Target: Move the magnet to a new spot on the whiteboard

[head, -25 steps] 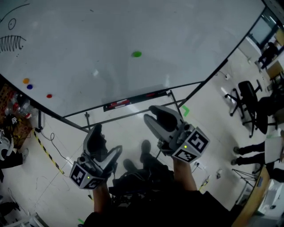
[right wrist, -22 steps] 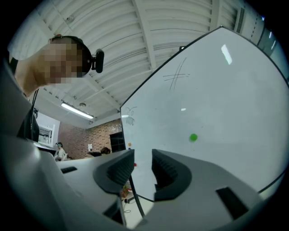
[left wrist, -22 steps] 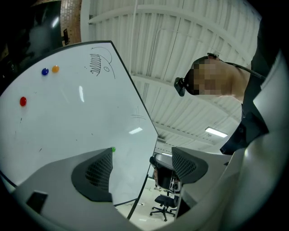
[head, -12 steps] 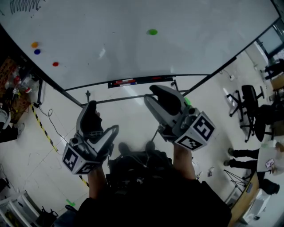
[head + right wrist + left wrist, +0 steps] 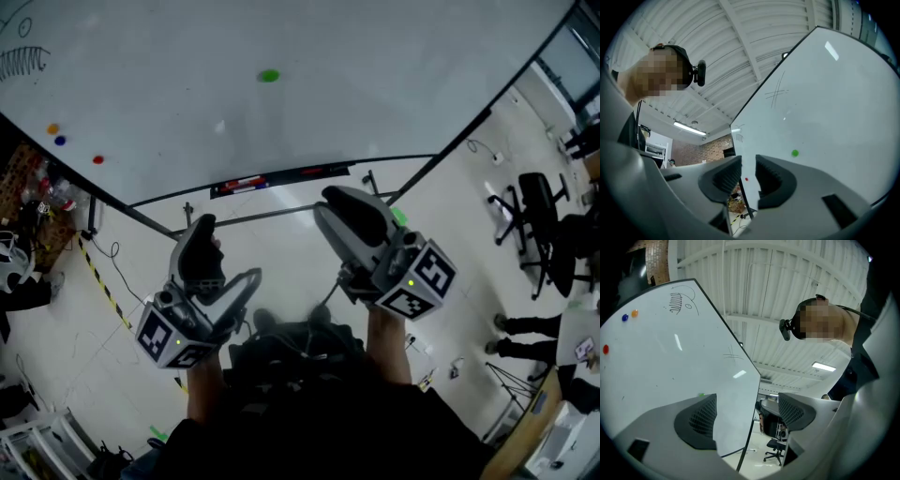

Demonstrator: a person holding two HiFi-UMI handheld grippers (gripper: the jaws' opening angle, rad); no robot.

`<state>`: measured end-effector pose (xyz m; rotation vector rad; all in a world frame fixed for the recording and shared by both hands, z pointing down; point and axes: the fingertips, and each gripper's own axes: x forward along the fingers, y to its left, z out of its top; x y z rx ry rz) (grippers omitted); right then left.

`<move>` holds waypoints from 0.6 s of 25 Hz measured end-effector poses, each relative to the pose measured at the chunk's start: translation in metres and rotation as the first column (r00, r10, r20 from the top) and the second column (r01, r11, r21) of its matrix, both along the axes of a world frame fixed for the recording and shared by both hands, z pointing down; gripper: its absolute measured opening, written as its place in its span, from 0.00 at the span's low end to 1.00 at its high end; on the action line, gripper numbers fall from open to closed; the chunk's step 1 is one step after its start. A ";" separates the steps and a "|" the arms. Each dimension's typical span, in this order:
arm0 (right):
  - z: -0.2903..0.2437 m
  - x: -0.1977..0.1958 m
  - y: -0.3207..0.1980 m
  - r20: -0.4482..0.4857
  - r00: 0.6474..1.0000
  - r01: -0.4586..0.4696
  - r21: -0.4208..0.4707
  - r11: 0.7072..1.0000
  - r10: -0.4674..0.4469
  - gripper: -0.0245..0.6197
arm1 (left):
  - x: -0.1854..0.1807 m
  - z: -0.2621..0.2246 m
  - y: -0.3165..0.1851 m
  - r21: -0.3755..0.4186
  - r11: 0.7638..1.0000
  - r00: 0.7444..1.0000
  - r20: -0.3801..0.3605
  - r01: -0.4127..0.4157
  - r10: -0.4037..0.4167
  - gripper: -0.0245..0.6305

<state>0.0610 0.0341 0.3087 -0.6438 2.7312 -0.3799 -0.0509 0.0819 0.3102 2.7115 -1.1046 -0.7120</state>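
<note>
Whiteboard (image 5: pixel 375 84) ahead — right gripper (image 5: pixel 748 171) empty, jaws just closing partway.

The left claw (image 5: pixel 747 416) has its jaws apart with nothing held between them. Behind the left jaw stands the whiteboard (image 5: pixel 670 366), slanted in the picture, with a green magnet (image 5: pixel 701 394) just above that jaw. A blue magnet (image 5: pixel 625 318), an orange magnet (image 5: pixel 634 313) and a red magnet (image 5: pixel 605 349) sit far left, below a black scribble (image 5: pixel 676 302). An office chair (image 5: pixel 776 447) shows past the board's edge.
</note>
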 end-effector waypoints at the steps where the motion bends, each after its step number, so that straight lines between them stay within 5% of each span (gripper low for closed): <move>1: 0.000 0.007 0.000 0.006 1.000 0.000 -0.001 1.000 0.000 0.22 | 0.008 0.000 0.000 -0.005 1.000 1.000 0.004 -0.008 0.008 0.66; 15: 0.002 0.041 0.009 0.072 0.996 0.059 0.000 0.998 -0.059 0.15 | 0.054 -0.002 0.001 -0.030 0.998 0.999 0.006 -0.049 0.049 0.66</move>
